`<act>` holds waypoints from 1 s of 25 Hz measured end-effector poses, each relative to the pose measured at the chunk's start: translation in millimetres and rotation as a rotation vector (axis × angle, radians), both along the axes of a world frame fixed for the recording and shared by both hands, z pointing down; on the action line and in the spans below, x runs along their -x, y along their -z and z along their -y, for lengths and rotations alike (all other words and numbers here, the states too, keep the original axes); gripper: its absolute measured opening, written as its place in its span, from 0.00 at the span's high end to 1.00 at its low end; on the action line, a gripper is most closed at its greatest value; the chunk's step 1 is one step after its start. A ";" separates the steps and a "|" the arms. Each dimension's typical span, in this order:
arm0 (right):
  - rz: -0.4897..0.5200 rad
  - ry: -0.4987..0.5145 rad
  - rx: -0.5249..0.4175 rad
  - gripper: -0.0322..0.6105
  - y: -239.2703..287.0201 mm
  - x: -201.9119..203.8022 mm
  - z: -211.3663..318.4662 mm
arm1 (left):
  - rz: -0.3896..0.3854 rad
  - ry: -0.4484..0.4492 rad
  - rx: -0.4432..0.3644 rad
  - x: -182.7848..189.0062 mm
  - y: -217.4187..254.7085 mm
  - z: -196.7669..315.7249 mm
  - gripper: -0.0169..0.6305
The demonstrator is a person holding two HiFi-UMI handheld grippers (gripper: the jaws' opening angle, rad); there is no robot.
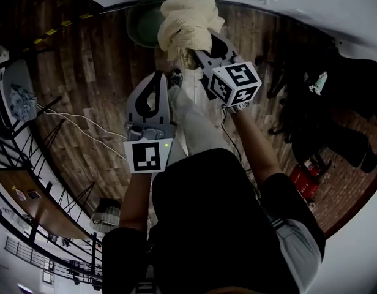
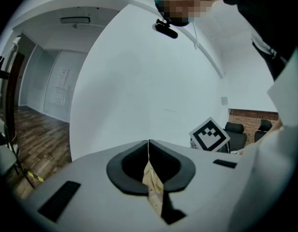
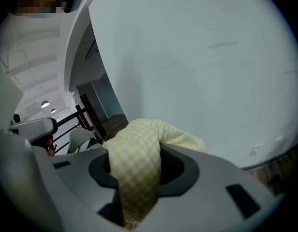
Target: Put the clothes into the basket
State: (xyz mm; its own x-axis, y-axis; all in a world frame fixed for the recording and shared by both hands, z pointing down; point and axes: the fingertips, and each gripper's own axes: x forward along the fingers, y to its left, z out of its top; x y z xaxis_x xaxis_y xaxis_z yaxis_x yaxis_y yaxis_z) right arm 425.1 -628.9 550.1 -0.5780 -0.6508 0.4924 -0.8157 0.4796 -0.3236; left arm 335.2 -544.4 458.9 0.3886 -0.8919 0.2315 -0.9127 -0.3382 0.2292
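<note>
A pale yellow checked cloth (image 1: pixel 185 22) hangs bunched in my right gripper (image 1: pixel 193 52), whose jaws are shut on it. In the right gripper view the same cloth (image 3: pixel 134 163) fills the gap between the jaws and spills over them, hiding the tips of the right gripper (image 3: pixel 137 153). A dark green round basket (image 1: pixel 141 23) stands on the floor behind the cloth, partly hidden by it. My left gripper (image 1: pixel 160 75) is lower and to the left, jaws together. In the left gripper view the left gripper (image 2: pixel 148 142) pinches a small tan scrap of cloth (image 2: pixel 153 187).
Below is a wood floor (image 1: pixel 97 66) with a white cable (image 1: pixel 84 122) lying across it. Black chairs (image 1: pixel 311 103) and a red object (image 1: pixel 305 179) stand at the right. A white wall (image 1: pixel 311 5) runs behind the basket. A railing and a table (image 1: pixel 29 201) are at the left.
</note>
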 end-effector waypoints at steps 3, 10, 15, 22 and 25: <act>-0.011 0.017 0.021 0.70 -38.4 8.3 -3.7 | -0.018 0.003 0.037 4.7 -31.7 4.6 0.95; -0.015 0.059 0.075 0.70 -124.9 27.6 -14.0 | 0.010 0.008 0.061 27.9 -100.4 15.9 0.95; -0.046 0.076 0.106 0.70 -174.2 39.0 -12.2 | 0.005 -0.020 0.068 27.4 -140.8 23.3 0.95; -0.070 0.083 0.164 0.70 -232.7 33.4 -16.9 | 0.022 -0.074 0.084 10.3 -180.3 25.3 0.95; -0.091 0.120 0.189 0.70 -262.8 36.8 -18.8 | 0.029 -0.070 0.100 17.9 -201.7 32.2 0.95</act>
State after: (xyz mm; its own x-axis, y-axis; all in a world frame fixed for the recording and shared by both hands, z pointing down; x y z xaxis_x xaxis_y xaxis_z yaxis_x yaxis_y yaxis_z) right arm 388.3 -610.1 812.9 -0.5937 -0.4709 0.6525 -0.7861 0.5128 -0.3451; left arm 317.3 -576.7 660.6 0.4409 -0.8348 0.3298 -0.8945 -0.3780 0.2388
